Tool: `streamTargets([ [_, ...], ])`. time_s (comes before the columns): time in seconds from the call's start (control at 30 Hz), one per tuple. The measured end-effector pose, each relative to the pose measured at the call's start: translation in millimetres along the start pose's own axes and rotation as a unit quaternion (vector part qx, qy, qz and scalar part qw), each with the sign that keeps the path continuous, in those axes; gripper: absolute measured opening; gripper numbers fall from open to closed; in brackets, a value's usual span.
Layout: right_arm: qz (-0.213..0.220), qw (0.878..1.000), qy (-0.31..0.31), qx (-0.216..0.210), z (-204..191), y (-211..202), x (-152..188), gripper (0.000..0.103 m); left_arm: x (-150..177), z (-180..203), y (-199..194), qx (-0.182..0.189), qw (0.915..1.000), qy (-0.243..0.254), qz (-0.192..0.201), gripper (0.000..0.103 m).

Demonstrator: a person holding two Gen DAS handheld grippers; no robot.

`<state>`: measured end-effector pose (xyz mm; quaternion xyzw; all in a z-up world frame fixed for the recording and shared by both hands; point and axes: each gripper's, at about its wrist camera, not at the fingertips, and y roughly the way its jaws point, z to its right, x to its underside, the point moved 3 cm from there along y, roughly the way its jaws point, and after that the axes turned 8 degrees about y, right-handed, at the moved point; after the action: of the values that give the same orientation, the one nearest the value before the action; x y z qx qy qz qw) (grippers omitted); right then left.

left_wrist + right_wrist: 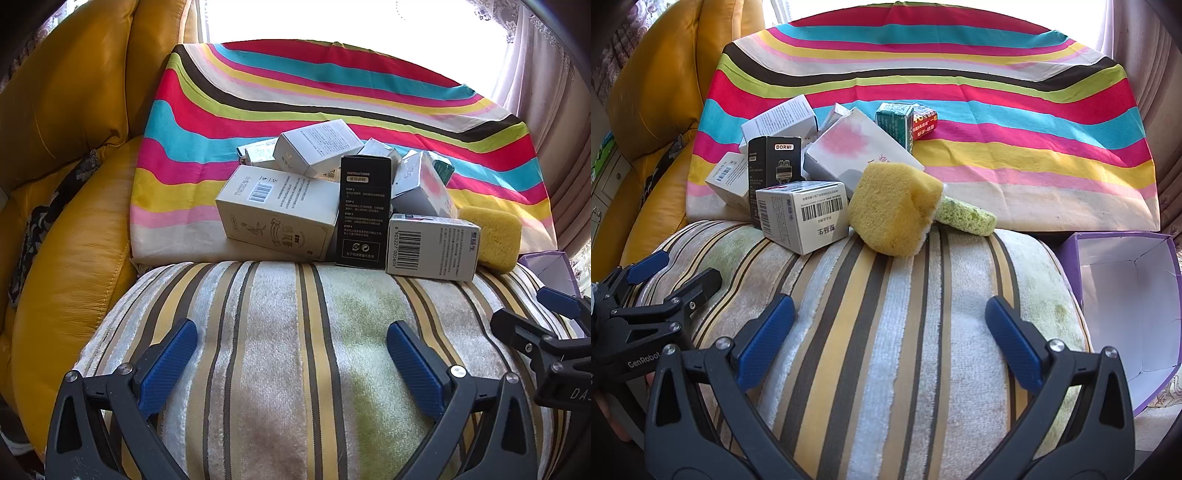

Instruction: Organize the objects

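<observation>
A pile of small cartons lies where the striped towel meets the rainbow cloth: a black box (pixel 364 210) (pixel 774 168), a barcode box (pixel 432 246) (pixel 803 214), a long beige box (pixel 277 210), and a white box with a pink blot (pixel 860 149). A yellow sponge (pixel 895 208) (pixel 491 236) and a green sponge (pixel 966 216) lie beside them. An open purple box (pixel 1123 295) stands at the right. My left gripper (pixel 291 354) is open and empty above the towel. My right gripper (pixel 890 332) is open and empty, short of the yellow sponge.
A striped towel (pixel 886 332) covers the cushion under both grippers. A rainbow-striped cloth (pixel 960 92) covers the surface behind. A yellow leather armchair (pixel 74 147) is at the left. Curtains (pixel 546 92) hang at the right. A green and red pack (pixel 907 123) lies farther back.
</observation>
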<state>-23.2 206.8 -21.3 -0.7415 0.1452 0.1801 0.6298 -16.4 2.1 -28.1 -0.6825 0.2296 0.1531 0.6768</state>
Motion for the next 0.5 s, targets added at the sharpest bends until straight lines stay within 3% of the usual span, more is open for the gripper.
streamTargets([
  [0.5, 0.015, 1.000, 0.002, 0.004, -3.9, 2.4, 2.6, 0.103, 0.5, 0.9, -3.8, -0.003, 0.9999, -0.002, 0.012, 0.103],
])
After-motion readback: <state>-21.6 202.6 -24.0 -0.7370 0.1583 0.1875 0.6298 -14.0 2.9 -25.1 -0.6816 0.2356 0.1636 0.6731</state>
